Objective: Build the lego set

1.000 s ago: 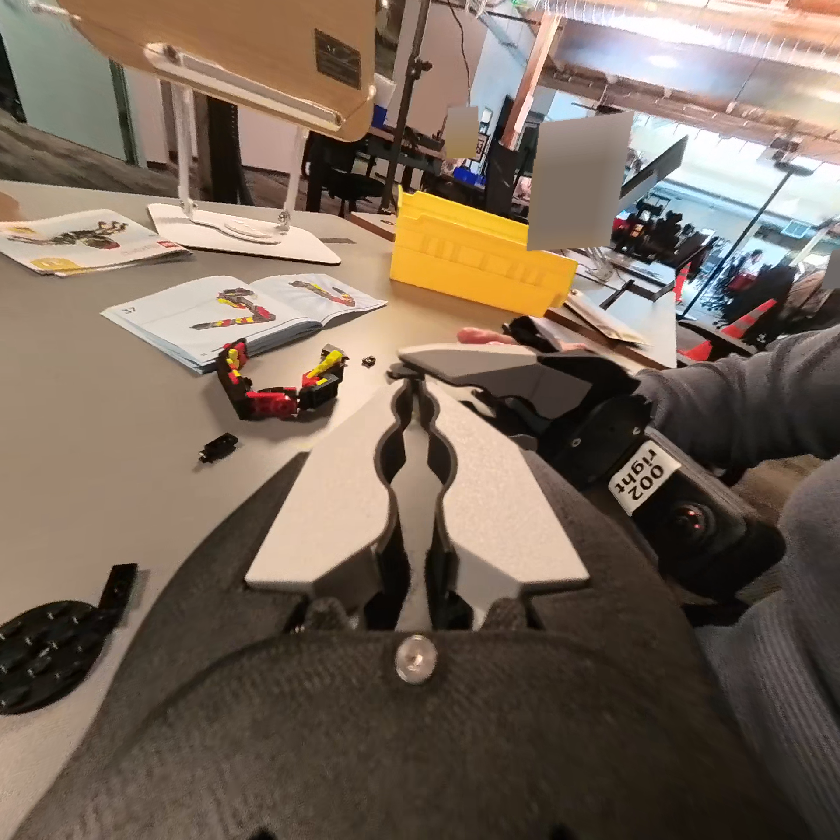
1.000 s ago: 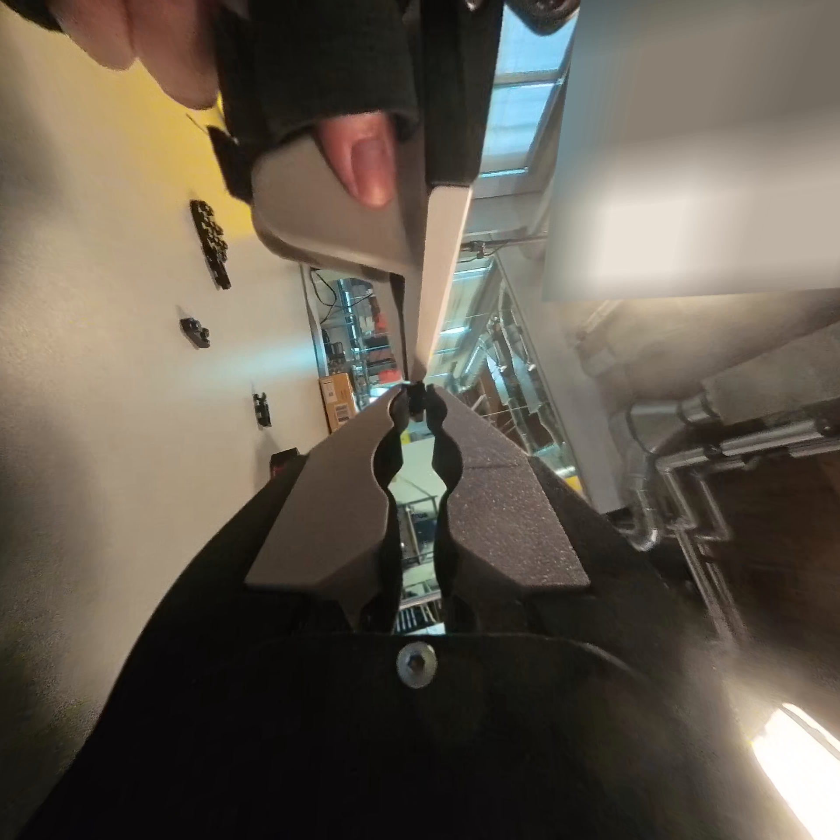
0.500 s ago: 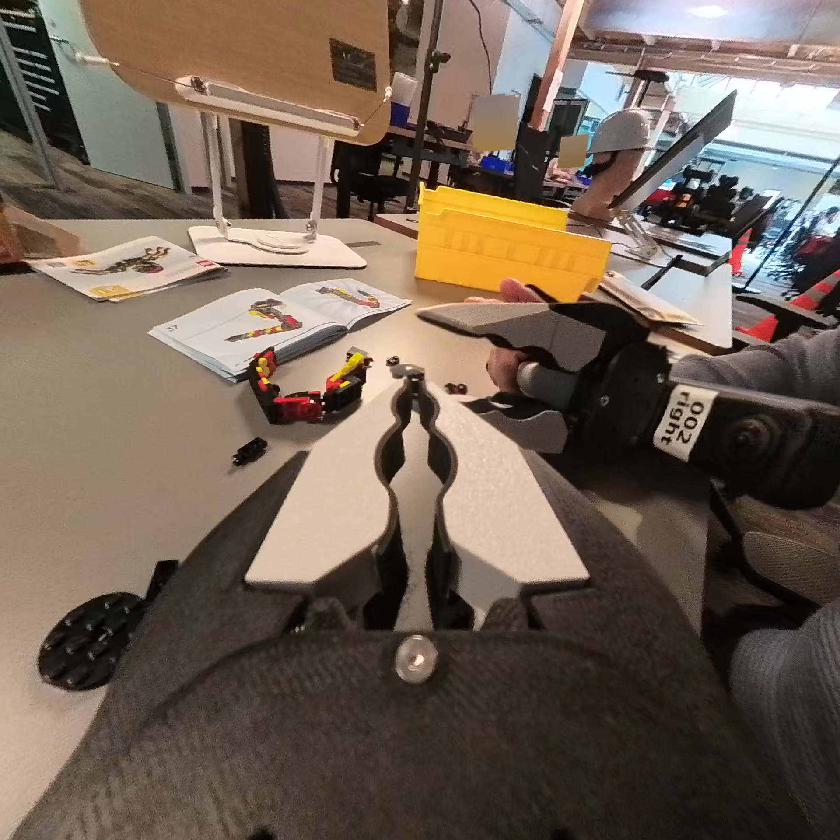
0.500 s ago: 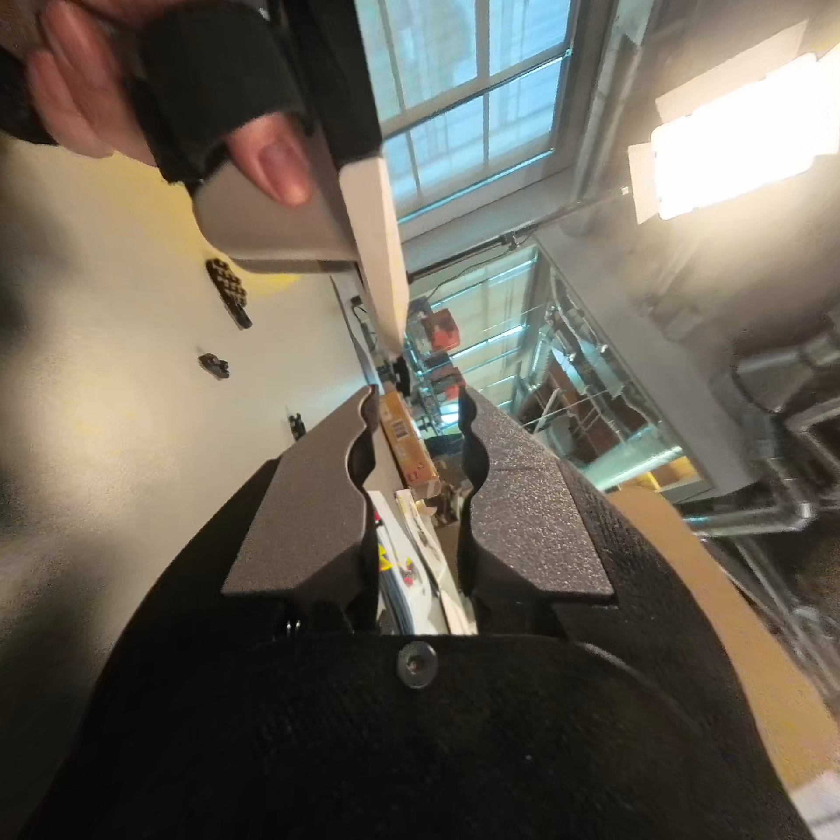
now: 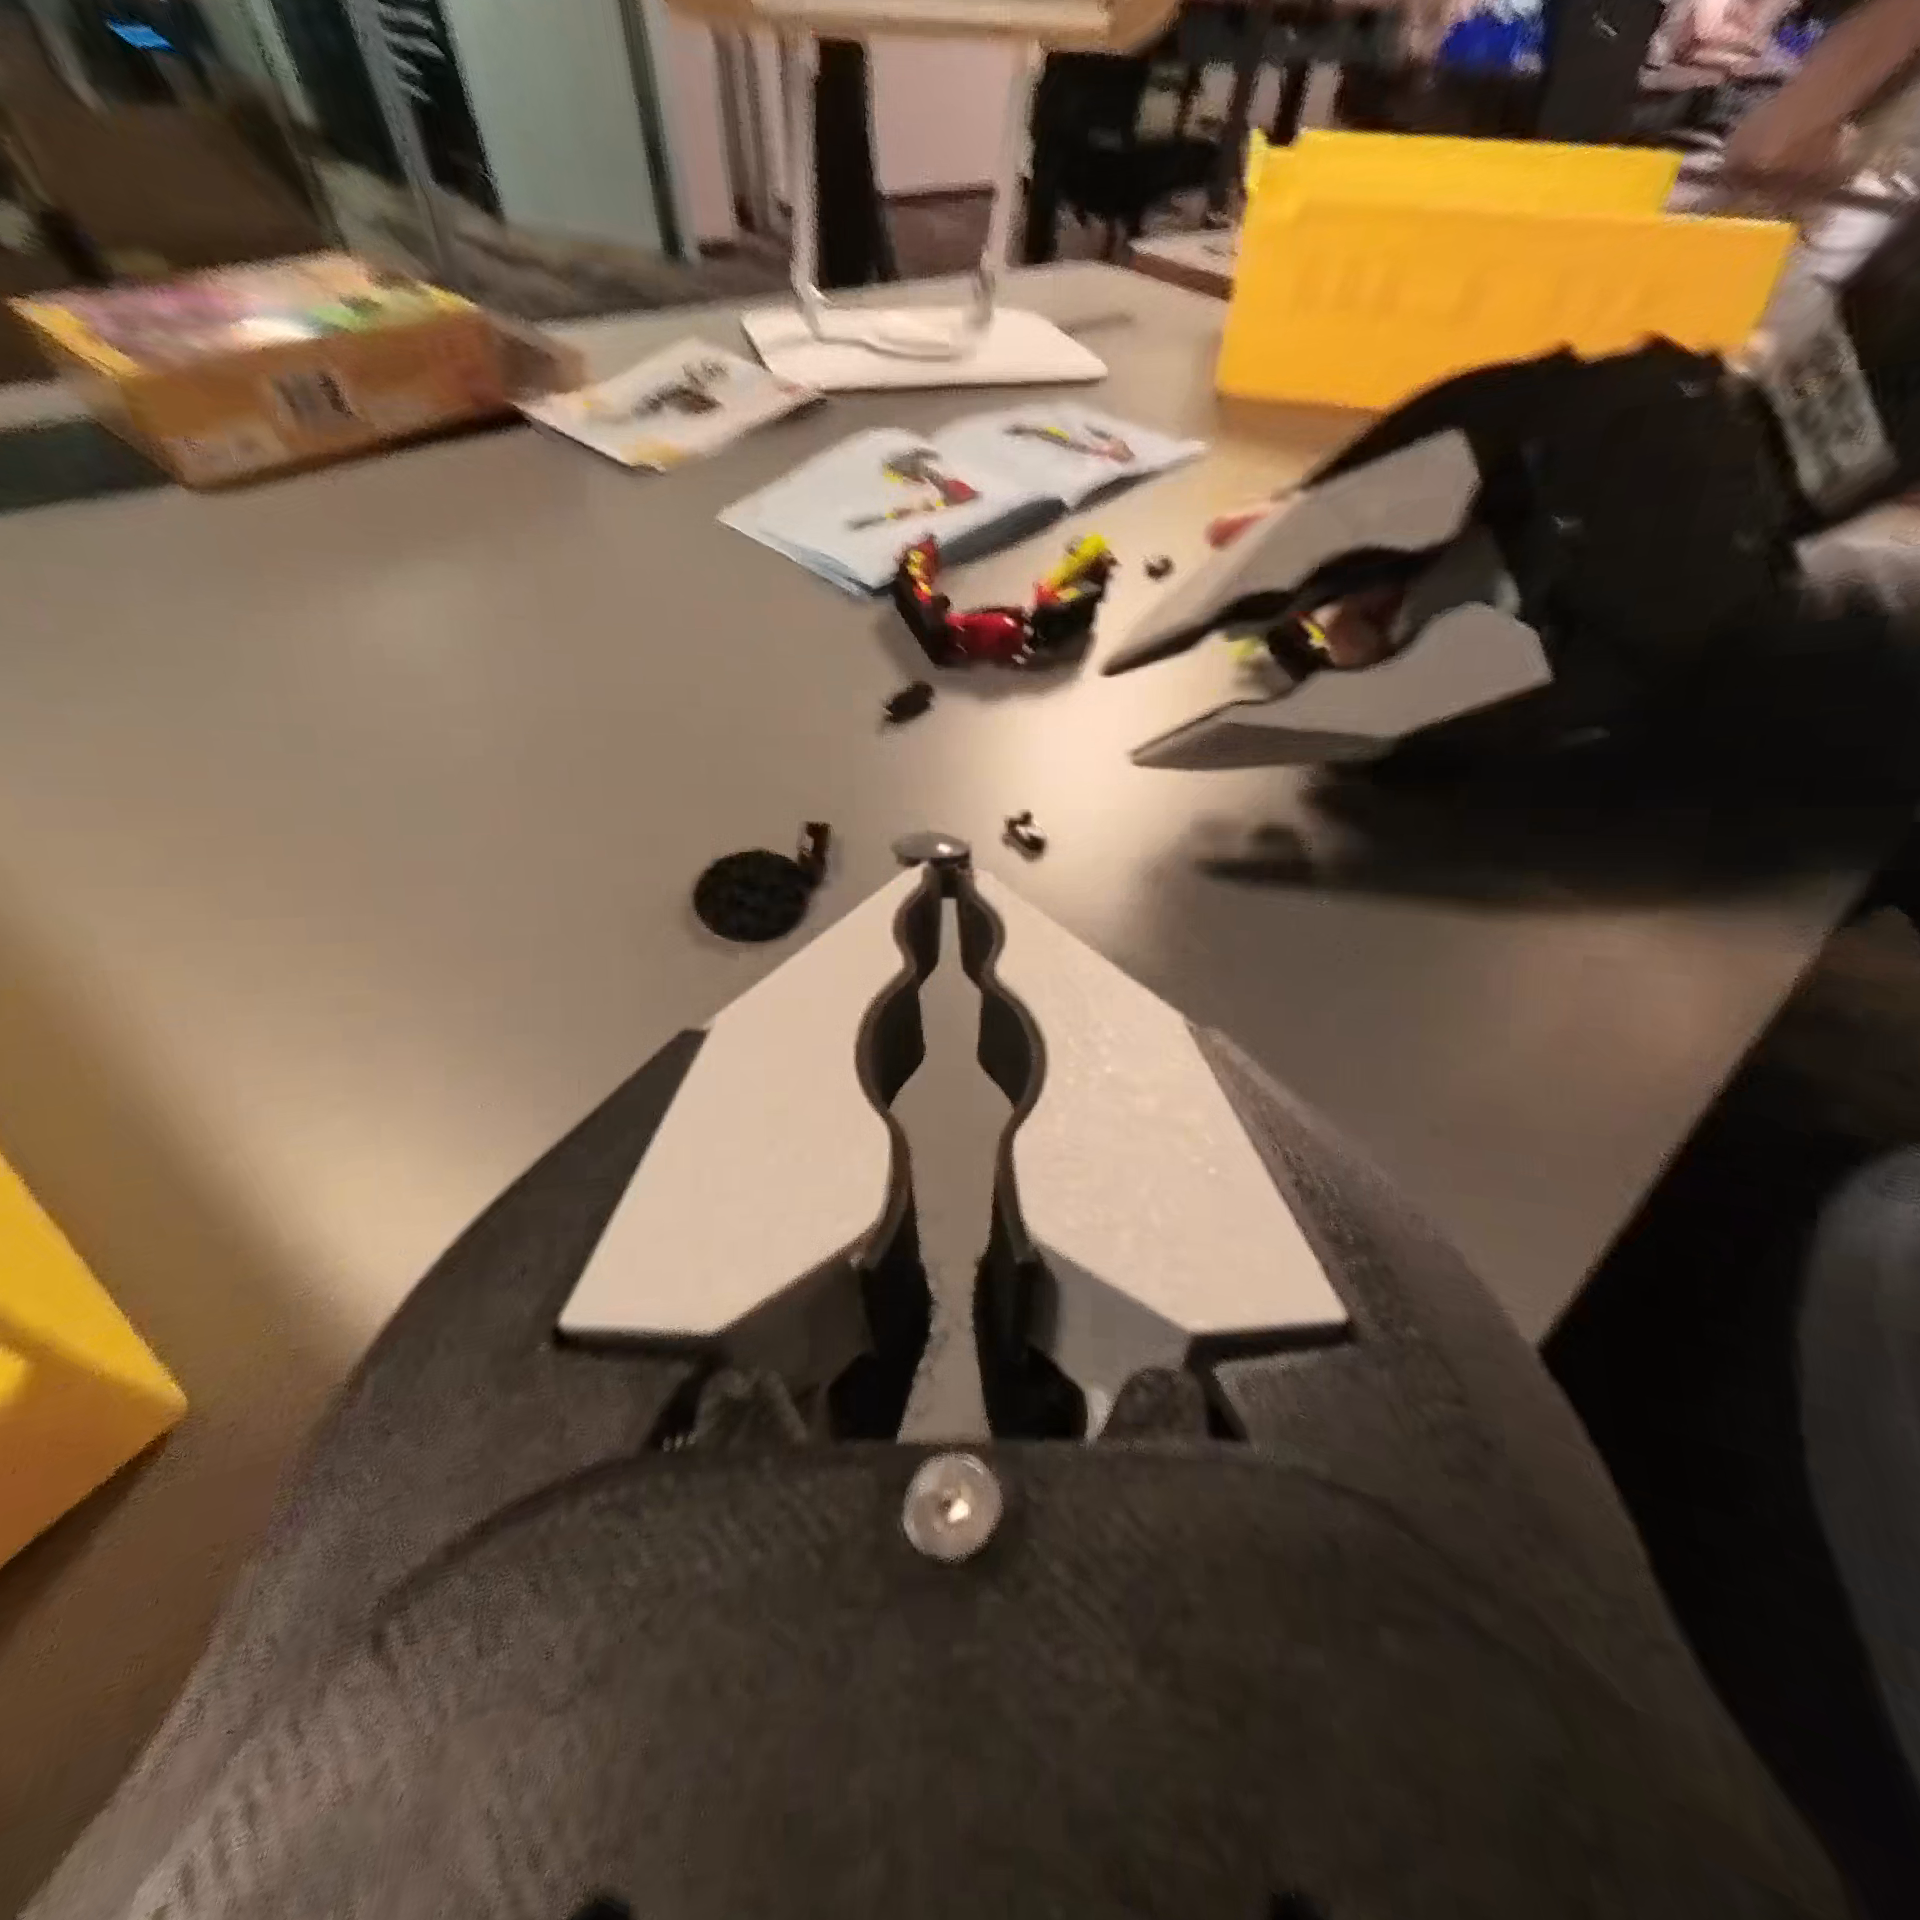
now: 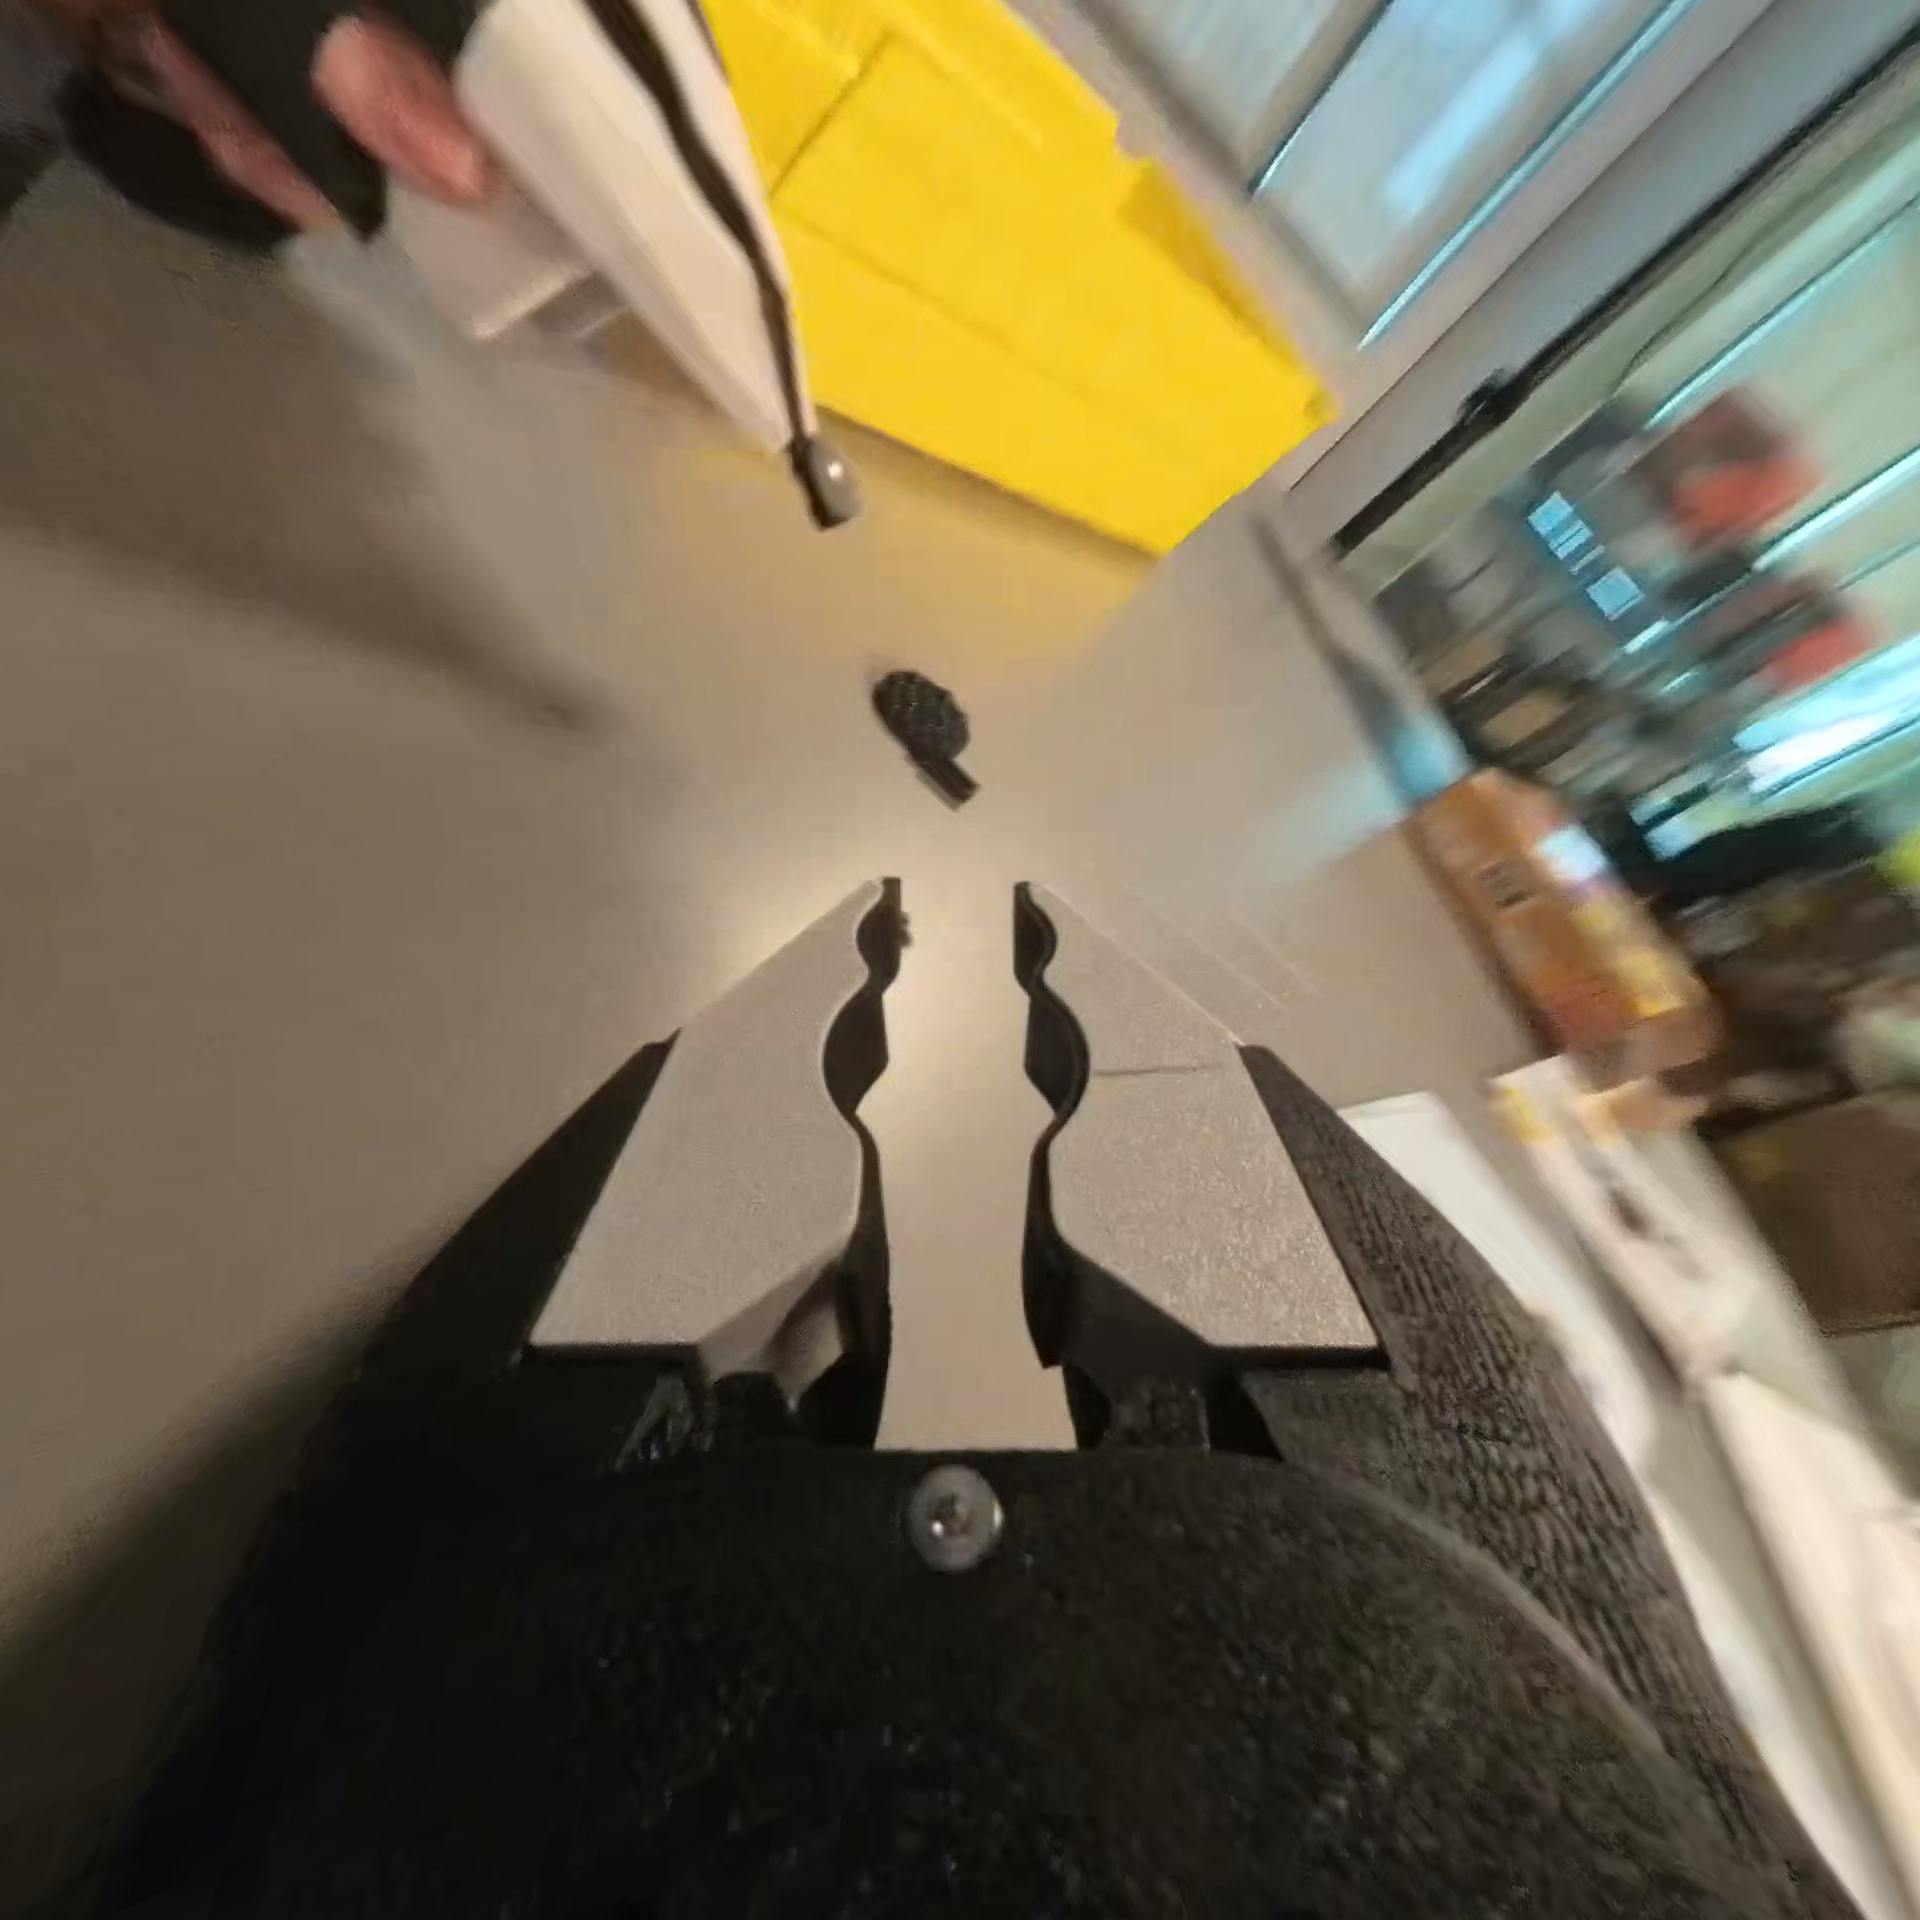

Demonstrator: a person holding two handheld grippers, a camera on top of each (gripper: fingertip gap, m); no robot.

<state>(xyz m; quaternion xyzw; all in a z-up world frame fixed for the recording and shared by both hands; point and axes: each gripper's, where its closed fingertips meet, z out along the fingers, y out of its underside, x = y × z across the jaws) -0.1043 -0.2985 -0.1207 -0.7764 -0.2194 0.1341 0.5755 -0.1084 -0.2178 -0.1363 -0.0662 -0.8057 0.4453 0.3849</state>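
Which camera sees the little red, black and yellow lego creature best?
The left wrist view. The red, black and yellow lego build lies in full sight on the grey table, in front of the open booklet. The right wrist view does not show it at all.

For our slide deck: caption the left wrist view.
Left gripper shut on a small grey piece above the table; right gripper open nearby.

The grey matt tabletop [image 5: 416, 727] looked smooth; the left gripper's pale fingers [image 5: 790, 1122] were finely grained plastic (black housing coarser); the open paper instruction booklet [image 5: 966, 478] appeared slightly glossy.
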